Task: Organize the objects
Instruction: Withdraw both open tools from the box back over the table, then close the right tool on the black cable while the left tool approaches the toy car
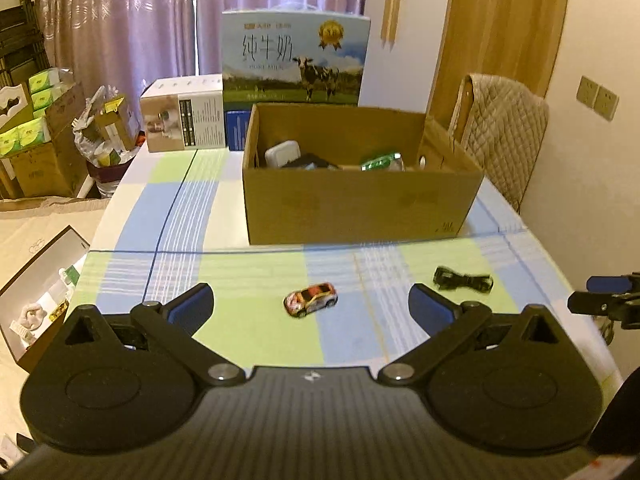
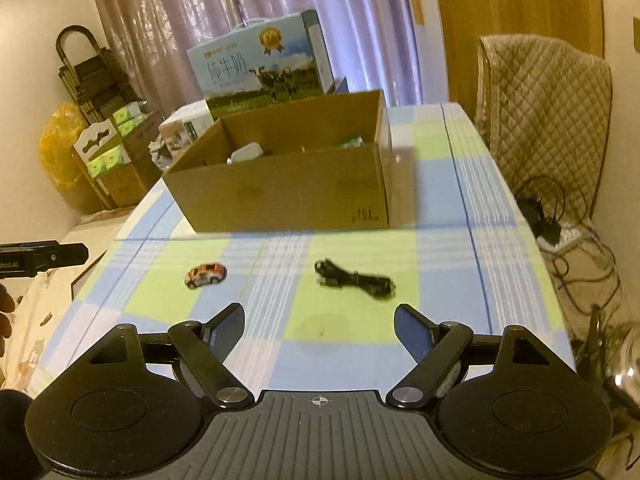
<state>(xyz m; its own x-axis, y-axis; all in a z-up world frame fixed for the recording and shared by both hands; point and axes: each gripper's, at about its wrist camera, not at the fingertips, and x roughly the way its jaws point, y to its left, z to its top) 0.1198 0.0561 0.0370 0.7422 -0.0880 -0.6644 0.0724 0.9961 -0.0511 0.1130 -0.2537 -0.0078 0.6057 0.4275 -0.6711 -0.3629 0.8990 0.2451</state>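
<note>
A small orange-and-white toy car [image 1: 311, 299] [image 2: 205, 274] lies on the checked tablecloth, straight ahead of my left gripper [image 1: 311, 300], which stands open with nothing held. To the car's right lies a coiled black cable [image 1: 462, 279] [image 2: 355, 279], just ahead of my open, empty right gripper [image 2: 319, 318]. Behind both stands an open cardboard box [image 1: 352, 208] [image 2: 288, 196] holding a white adapter [image 1: 282, 153], a green packet [image 1: 380, 161] and other items. The right gripper [image 1: 600, 298] also shows at the right edge of the left wrist view.
A milk carton case [image 1: 295, 60] and a small white box [image 1: 182, 118] stand behind the cardboard box. A chair with a quilted cover [image 2: 548, 108] sits to the right, with tangled cables [image 2: 560, 232] on the floor. Stacked boxes [image 1: 36, 136] crowd the left.
</note>
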